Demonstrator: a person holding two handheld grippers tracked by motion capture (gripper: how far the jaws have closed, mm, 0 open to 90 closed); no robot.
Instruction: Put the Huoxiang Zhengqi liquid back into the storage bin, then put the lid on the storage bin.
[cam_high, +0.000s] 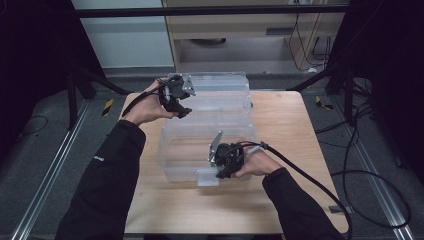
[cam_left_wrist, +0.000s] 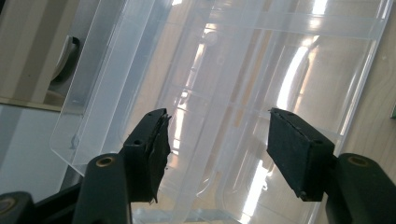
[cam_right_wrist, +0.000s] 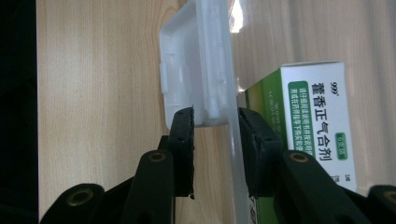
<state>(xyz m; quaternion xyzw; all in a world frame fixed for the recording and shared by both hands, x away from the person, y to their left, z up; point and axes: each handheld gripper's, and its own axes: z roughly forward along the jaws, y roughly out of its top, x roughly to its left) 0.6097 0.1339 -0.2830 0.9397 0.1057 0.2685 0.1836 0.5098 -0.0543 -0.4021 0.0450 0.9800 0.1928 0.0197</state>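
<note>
A clear plastic box (cam_high: 207, 150) stands in the middle of the wooden table (cam_high: 280, 200). Its clear lid (cam_high: 220, 97) is thrown back on the far side of the box. The white latch (cam_right_wrist: 196, 70) sits on the near wall of the box. The right gripper (cam_high: 220, 175) is at this near wall, and its jaws are closed on the latch and the wall edge, one pad on each side. A green and white carton (cam_right_wrist: 308, 126) lies inside the box, just behind that wall. The left gripper (cam_high: 182, 111) hangs over the lid, at the far left of the box. Its jaws stand wide apart and hold nothing.
</note>
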